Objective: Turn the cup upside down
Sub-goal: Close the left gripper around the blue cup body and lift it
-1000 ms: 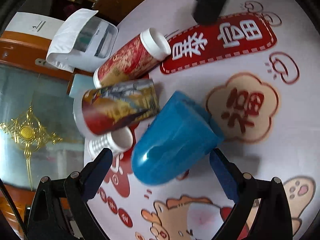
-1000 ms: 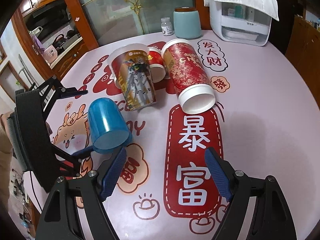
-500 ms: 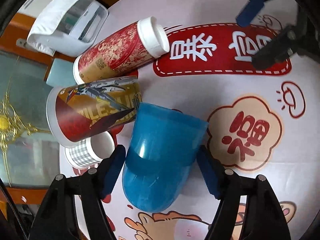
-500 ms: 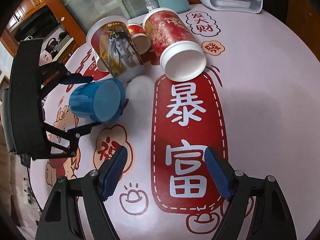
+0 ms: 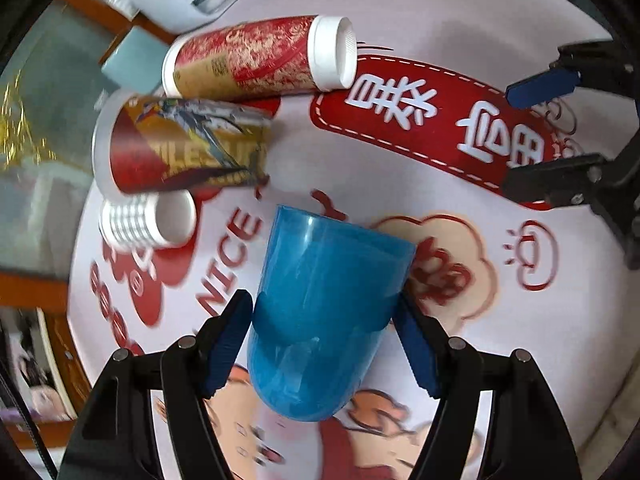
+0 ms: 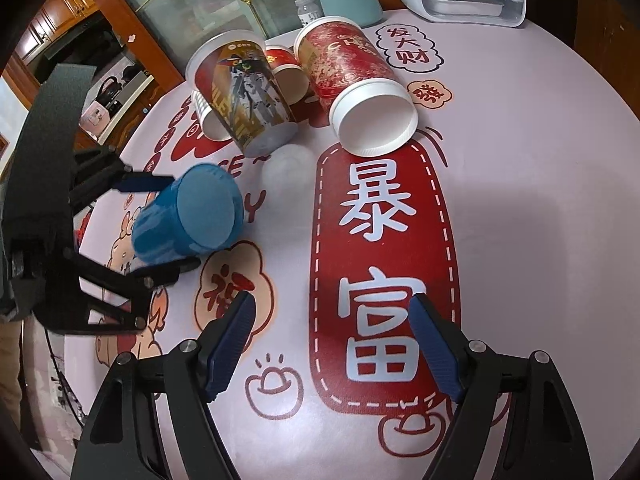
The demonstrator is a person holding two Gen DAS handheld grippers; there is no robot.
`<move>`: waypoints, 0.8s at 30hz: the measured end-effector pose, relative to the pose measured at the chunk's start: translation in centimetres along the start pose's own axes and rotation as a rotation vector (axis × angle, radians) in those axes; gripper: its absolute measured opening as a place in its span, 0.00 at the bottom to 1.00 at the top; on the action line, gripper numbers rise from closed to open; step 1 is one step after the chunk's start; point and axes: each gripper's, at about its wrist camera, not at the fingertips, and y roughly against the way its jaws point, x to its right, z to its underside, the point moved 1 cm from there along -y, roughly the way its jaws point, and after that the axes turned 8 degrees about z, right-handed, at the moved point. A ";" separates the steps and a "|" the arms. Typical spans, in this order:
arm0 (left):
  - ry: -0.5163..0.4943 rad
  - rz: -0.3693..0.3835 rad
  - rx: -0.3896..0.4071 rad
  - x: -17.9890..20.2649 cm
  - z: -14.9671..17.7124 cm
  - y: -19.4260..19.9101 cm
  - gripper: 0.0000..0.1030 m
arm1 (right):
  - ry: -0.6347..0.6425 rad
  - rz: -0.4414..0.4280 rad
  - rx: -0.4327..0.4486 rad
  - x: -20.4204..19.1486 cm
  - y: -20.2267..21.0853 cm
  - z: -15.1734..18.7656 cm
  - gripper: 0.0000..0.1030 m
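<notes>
The left gripper [image 5: 326,344] pinches the smooth blue plastic cup [image 5: 324,312] around its lower body above the printed tablecloth [image 6: 520,200], tilted; it seems light, stiff, perhaps slippery, so hold mid-wall, while the right gripper [image 6: 332,344] hangs spread and empty.

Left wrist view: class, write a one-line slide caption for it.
Left gripper clamps a tilted blue cup above the printed tablecloth, paper cups lying behind.
</notes>
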 end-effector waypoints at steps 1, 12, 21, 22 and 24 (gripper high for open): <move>0.033 0.018 -0.009 0.4 0.1 0.2 0.68 | 0.000 -0.003 0.001 -0.1 0.2 0.2 0.78; 0.595 0.272 -0.102 0.0 2.4 0.9 0.68 | -0.020 -0.018 0.011 0.6 2.6 2.0 0.78; 0.996 0.502 -0.040 0.6 5.2 0.1 0.67 | -0.036 -0.013 0.020 2.5 4.4 3.5 0.78; 1.024 0.521 -0.030 1.1 5.3 0.0 0.67 | -0.038 -0.012 0.020 2.6 4.5 3.6 0.78; 1.079 0.553 0.009 2.2 5.6 0.1 0.67 | -0.045 -0.012 0.017 3.0 4.6 3.9 0.78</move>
